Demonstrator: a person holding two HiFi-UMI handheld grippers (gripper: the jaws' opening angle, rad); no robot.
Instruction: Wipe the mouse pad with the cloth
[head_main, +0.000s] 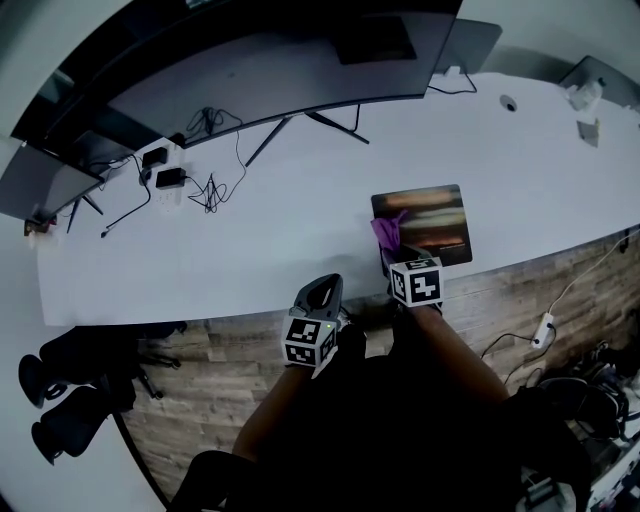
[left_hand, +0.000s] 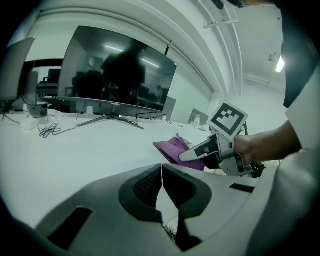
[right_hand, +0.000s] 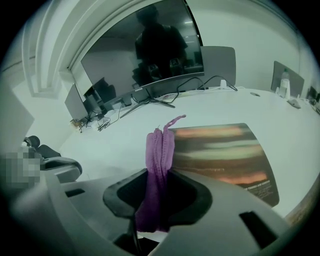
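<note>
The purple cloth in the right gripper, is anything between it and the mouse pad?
Nothing visible. The right gripper is shut on the purple cloth, which hangs right at the left edge of the mouse pad, and the pad's surface is bare.

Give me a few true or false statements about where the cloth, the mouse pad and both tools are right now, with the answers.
1. The right tool is shut on the purple cloth. True.
2. The left tool pins down a corner of the mouse pad. False: its jaws are together on nothing, and it is held off the pad, to its left.
3. The mouse pad lies flat on the white table, near its front edge. True.
4. The cloth is spread over the whole pad. False: it is bunched between the right tool's jaws at the pad's left edge, and most of the pad is bare.
</note>
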